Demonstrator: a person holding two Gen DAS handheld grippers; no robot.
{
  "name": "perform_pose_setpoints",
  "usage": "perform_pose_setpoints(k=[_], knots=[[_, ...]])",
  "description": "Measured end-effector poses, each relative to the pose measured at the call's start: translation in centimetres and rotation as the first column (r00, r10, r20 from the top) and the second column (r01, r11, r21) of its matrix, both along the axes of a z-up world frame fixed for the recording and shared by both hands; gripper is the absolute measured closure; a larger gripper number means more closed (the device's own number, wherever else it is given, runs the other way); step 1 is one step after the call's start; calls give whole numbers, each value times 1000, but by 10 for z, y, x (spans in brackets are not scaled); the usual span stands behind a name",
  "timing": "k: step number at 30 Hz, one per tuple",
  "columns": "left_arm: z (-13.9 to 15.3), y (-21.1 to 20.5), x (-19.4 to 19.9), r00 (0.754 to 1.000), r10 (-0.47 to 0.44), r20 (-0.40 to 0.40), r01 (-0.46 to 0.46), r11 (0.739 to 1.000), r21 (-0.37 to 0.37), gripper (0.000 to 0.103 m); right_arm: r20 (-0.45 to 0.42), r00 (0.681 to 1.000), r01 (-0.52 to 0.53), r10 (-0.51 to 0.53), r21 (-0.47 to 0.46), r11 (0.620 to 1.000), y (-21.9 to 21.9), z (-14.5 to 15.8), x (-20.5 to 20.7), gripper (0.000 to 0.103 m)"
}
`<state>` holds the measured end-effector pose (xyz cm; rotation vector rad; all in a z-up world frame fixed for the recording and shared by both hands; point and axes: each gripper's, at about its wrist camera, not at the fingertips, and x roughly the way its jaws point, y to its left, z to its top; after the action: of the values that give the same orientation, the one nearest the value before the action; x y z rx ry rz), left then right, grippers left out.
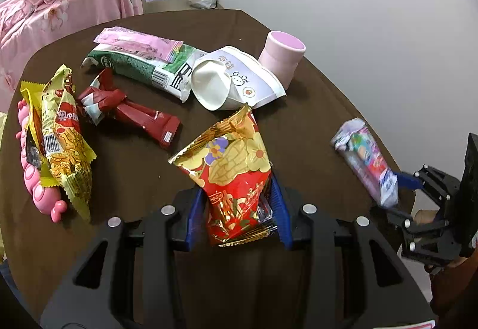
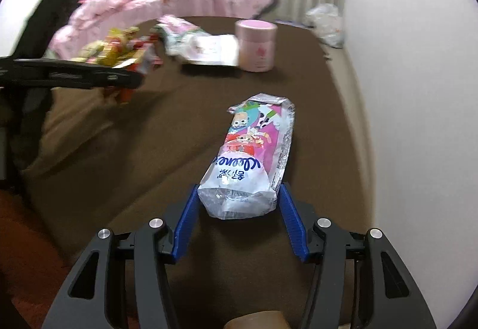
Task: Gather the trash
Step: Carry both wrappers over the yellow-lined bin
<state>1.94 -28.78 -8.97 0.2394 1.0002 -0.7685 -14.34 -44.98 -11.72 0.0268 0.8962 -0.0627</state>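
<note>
While our left gripper clamps the red-gold wrapper for collection, our right gripper straddles the tissue pack unclosed, near the pink cup.

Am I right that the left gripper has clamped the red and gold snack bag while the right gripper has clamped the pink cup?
Not quite. The left gripper does clamp the red and gold snack bag, but the right gripper is at the tissue pack, its jaws open either side of it. The pink cup stands untouched farther back on the table, as the right wrist view shows.
</note>
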Motion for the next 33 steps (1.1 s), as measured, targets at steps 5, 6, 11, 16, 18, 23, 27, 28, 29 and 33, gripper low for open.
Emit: perform_pose_setpoints(k=[5, 6, 11, 16, 18, 23, 27, 28, 29, 33], knots=[[-5, 5, 4, 1000, 15, -17, -15, 1000, -12, 64, 97, 994, 26, -41, 155, 988, -19, 14, -6, 84], [-5, 6, 4, 1000, 17, -18, -18, 1000, -17, 64, 108, 993, 33, -51, 161, 986, -20, 17, -5, 84], [10, 22, 8, 998, 54, 12, -53, 996, -72, 64, 207, 978, 3, -29, 127, 992, -8, 38, 7, 89], [40, 56, 16, 988, 130, 79, -118, 983, -139, 64, 277, 959, -88, 57, 99, 991, 15, 68, 34, 90], [56, 81, 22, 974, 191, 125, -169, 972, -166, 64, 304, 947, -134, 103, 82, 988, 27, 82, 46, 90], [89, 150, 36, 922, 328, 207, -286, 935, -209, 64, 350, 905, -267, 241, 25, 963, 74, 112, 83, 90], [103, 204, 43, 863, 432, 262, -385, 898, -212, 64, 356, 872, -358, 337, -9, 934, 117, 126, 116, 90], [105, 219, 45, 849, 457, 265, -409, 886, -219, 64, 355, 862, -381, 361, -13, 924, 130, 129, 124, 90], [107, 229, 46, 841, 471, 267, -422, 879, -223, 64, 355, 855, -399, 377, -13, 917, 139, 131, 130, 90], [109, 275, 51, 799, 537, 269, -483, 841, -245, 64, 351, 831, -463, 433, 3, 886, 175, 136, 153, 90]])
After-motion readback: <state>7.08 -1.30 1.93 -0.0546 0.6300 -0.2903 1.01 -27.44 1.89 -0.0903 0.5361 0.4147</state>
